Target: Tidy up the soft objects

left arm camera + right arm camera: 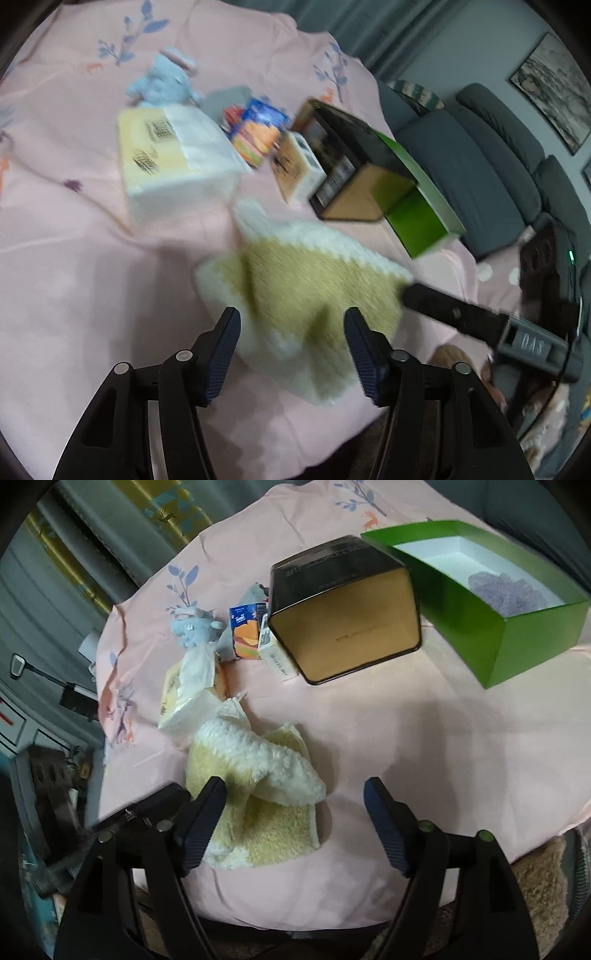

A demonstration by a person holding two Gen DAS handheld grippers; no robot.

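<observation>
Right wrist view: my right gripper (295,825) gapes open beside the crumpled yellow-and-white towel (255,794), while my left gripper (291,356) hovers open above it.

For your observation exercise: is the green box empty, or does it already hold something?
Not empty. The green box stands open, and a purple fluffy item lies on its white floor; what that item is cannot be told.

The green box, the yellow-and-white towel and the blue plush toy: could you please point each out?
green box (532,642), right wrist view, front wall.
yellow-and-white towel (255,760), right wrist view, white fold.
blue plush toy (192,633), right wrist view, body.
</observation>
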